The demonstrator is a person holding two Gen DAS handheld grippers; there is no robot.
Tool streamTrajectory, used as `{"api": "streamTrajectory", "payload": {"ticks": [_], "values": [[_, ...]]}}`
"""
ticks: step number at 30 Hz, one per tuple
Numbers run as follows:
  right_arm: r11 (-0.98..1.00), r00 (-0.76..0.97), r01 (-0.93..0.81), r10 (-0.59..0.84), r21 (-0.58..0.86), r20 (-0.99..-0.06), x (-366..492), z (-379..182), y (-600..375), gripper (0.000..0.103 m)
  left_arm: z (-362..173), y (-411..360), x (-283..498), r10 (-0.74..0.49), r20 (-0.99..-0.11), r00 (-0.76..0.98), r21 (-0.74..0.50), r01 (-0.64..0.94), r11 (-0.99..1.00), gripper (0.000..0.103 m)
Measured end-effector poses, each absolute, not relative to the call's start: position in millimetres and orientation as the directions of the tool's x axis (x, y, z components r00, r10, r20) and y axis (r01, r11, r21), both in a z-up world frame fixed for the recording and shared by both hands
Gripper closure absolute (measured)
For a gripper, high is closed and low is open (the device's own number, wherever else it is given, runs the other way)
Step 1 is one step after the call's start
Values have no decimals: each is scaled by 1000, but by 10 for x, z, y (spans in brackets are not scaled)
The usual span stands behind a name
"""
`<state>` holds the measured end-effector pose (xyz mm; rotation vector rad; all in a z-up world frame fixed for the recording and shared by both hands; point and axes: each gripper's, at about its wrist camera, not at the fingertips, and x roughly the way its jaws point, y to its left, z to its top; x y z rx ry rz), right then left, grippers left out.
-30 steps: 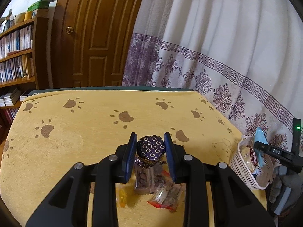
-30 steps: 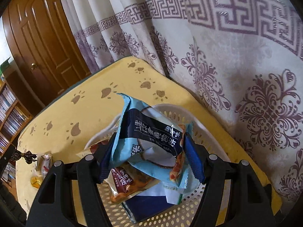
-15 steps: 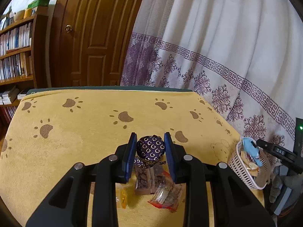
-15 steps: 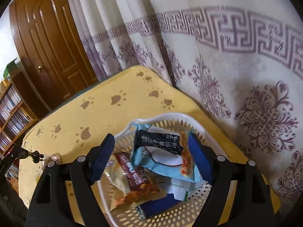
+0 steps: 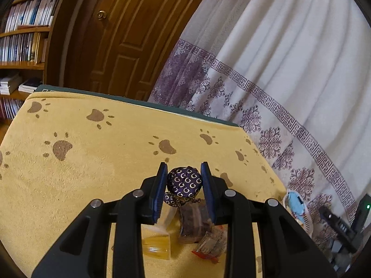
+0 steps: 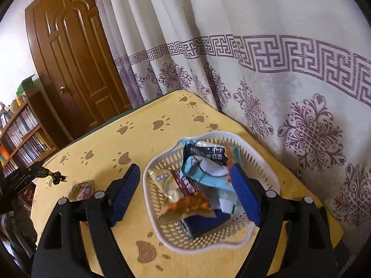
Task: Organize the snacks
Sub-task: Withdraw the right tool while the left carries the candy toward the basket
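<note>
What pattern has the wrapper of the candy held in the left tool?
Dark purple with small pale ring-like marks on the candy; the left wrist view shows it best.

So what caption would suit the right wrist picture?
Open right tongs above a white basket of snack packets, a light blue packet on top, on a paw-print cloth.

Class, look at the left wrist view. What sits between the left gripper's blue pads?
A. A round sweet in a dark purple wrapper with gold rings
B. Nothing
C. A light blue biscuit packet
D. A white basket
A: the left gripper is closed on the purple-wrapped sweet, held above the yellow tablecloth.
</note>
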<state>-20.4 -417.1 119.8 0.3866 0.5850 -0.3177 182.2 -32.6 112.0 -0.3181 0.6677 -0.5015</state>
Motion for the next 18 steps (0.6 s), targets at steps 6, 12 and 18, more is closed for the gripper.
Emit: {"api": "streamTrajectory", "payload": {"ticks": [6,12,18], "values": [[869,794,405,-179,285,-582,-457,1170,-4140,21,1184,-372,1749,-550,-493,674,-426,365,828,73],[864,785,413,-180,286,-592,-707,1044,-4056,21,1274,-439,1641,-564,-475,676,-416,392,821,73],[872,771,417,-190,256,-608,-907,865,-3964,20,1391,-609,1466,-577,-457,677,-378,439,815,73]]}}
